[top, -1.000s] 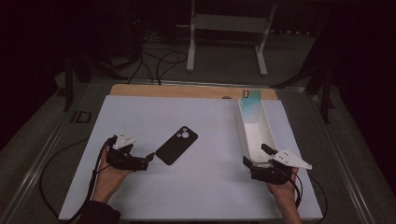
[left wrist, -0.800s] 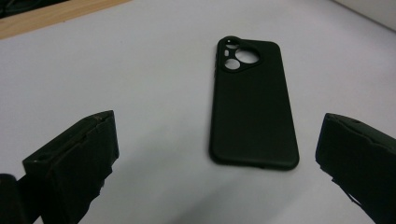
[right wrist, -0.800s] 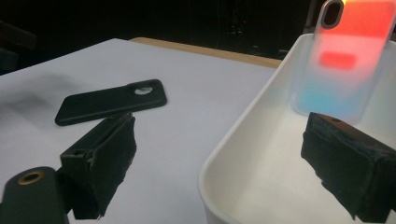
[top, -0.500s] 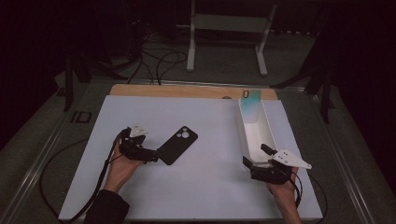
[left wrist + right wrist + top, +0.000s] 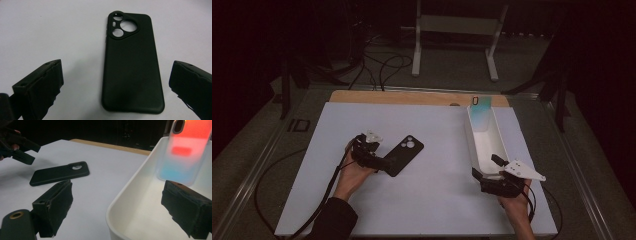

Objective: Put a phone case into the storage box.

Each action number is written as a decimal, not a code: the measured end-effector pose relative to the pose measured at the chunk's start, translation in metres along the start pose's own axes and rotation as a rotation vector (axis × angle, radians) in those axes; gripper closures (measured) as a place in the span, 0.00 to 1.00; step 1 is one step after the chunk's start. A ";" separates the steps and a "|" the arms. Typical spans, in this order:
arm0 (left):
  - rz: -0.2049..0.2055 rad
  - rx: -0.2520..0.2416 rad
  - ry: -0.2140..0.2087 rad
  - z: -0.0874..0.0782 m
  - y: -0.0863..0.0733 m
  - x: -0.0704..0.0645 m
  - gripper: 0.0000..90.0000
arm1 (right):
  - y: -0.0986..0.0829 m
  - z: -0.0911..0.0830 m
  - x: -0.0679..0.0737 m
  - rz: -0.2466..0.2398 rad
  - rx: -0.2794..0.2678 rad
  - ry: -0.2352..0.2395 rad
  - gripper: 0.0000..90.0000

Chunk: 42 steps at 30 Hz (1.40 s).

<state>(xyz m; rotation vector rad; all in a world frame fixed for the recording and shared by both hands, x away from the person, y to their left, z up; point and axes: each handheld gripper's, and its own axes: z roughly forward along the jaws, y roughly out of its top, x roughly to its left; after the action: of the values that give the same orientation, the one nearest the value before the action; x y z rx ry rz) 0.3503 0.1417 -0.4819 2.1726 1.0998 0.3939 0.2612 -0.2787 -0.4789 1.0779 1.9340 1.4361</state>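
The bench [image 5: 422, 200] is covered by a wide white sheet, with a strip of bare wood along its far edge. On its right side stands a long white tray [image 5: 477, 150], running away from the person, and a translucent phone cover [image 5: 480, 111] leans upright against its far end. Left of the middle lies a black phone case [image 5: 403, 155], flat on the sheet and set at a slant.

The left tongs [image 5: 388, 164] sit right at the near end of the black phone case, gaping wide and holding nothing. In the left gripper view the black phone case [image 5: 132, 62] lies between and just beyond the two spread jaws, closer to the right one, touching neither as far as I can see. The right tongs [image 5: 484, 169] are at the near end of the white tray, well apart from the case; they too are spread wide and empty, one jaw outside the tray wall, the other over its inside.

From above the translucent phone cover looks pale teal; the right gripper view shows it [image 5: 182, 152] glowing orange-red at the top and blue below.

The black phone case is matt, with rounded corners and a raised camera island with three cutouts at its far end.
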 end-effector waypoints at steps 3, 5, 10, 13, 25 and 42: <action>0.005 0.010 -0.004 0.005 0.002 -0.002 0.00 | 0.000 0.000 0.000 -0.001 0.000 0.001 0.11; 0.000 0.015 -0.011 0.008 0.003 -0.004 0.00 | 0.000 0.000 0.000 -0.001 0.000 0.001 0.11; 0.011 0.038 -0.015 0.017 0.005 -0.007 0.00 | 0.000 0.000 0.000 0.000 0.000 0.002 0.11; 0.011 0.047 -0.015 0.021 0.005 -0.008 0.00 | 0.000 0.000 0.000 0.000 0.000 0.003 0.11; 0.007 0.102 -0.047 0.035 0.006 -0.013 0.00 | 0.000 0.000 0.000 -0.003 0.001 0.002 0.11; 0.030 0.180 -0.035 0.052 0.008 -0.022 0.04 | 0.000 0.000 -0.001 -0.004 0.002 0.003 0.11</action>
<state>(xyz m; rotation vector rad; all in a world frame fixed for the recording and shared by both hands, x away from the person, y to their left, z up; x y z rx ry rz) 0.3693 0.0991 -0.5144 2.3458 1.1218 0.2781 0.2615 -0.2793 -0.4795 1.0734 1.9385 1.4347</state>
